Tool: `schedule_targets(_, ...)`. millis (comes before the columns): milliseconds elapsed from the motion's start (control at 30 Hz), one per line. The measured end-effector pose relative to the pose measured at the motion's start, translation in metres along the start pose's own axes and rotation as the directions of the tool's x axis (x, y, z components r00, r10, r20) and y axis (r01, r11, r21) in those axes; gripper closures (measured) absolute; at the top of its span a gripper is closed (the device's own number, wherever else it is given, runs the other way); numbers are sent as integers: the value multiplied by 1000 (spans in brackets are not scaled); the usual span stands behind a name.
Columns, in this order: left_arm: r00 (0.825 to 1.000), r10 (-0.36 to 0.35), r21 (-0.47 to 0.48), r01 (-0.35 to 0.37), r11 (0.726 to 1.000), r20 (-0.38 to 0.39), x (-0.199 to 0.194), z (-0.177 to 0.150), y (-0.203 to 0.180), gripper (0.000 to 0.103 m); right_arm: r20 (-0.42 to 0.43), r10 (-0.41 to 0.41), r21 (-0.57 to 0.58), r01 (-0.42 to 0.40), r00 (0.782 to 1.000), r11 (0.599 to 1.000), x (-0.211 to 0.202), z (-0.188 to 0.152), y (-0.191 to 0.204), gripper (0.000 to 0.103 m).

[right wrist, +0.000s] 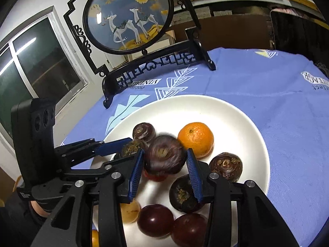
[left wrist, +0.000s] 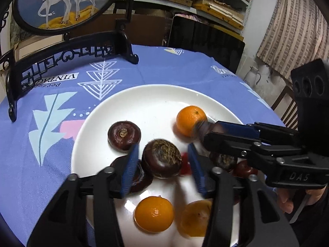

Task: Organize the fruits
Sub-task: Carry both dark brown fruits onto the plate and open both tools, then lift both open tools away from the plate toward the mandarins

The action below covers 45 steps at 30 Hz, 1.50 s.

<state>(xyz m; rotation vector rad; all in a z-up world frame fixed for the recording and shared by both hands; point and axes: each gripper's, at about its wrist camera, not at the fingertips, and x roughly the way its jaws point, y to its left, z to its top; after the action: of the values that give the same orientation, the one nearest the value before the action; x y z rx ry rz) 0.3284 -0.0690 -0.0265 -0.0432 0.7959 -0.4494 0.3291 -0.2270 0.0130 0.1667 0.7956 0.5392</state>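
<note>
**Two grippers over a plate of fruit**

The left gripper is held apart around a dark, hairy water chestnut. The right gripper is also spread around a blurred chestnut; contact cannot be told. A blue printed tablecloth is laid under the round white plate, where smooth mandarins and glossy red plums are kept. A carved black screen is placed behind.

The left gripper and right gripper both hang with fingers spread apart, pointing down and forward. The right reaches in across the left's front.
</note>
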Motion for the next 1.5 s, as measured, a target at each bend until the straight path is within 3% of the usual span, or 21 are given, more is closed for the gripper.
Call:
schedule_targets(33,1000,3,1,-3,1000,12,-2,0,0,47,8,-1,1,1,1000,1000,-1,0,-1,55)
schedule_targets(367,999,1,-17,0,1000,43,-14,-4,3,47,40,-2,10,2,999,1000,-10,-8,-4,53)
schedule_targets(500,998,7,-36,-4,999,69,-21,-6,7,37,53,1,-3,0,999,1000,-14,-10,-1,53)
schedule_targets(700,998,20,-33,-18,999,64,-20,-8,7,30,49,-20,-36,22,999,999,-14,-14,5,52)
schedule_targets(767,997,27,-36,-24,999,66,-20,-9,7,26,58,-37,-44,39,998,998,-16,-15,7,44)
schedule_targets(833,996,39,-45,-35,998,77,-23,-10,9,19,63,-37,-55,40,997,998,-18,-16,9,44)
schedule_targets(900,996,42,-52,-38,998,83,-26,-11,10,18,74,-36,-63,41,997,997,-22,-16,12,42)
schedule_targets(967,995,49,-63,-44,997,84,-27,-12,12,17,93,-41,-65,47,995,997,-27,-18,14,33)
schedule_targets(1300,994,49,-91,-40,995,100,-44,-21,12,10,123,-53,-48,59,991,997,-46,-28,17,33)
schedule_targets(1500,994,41,-96,-32,995,98,-59,-36,9,9,144,-70,-16,73,987,997,-62,-44,16,26)
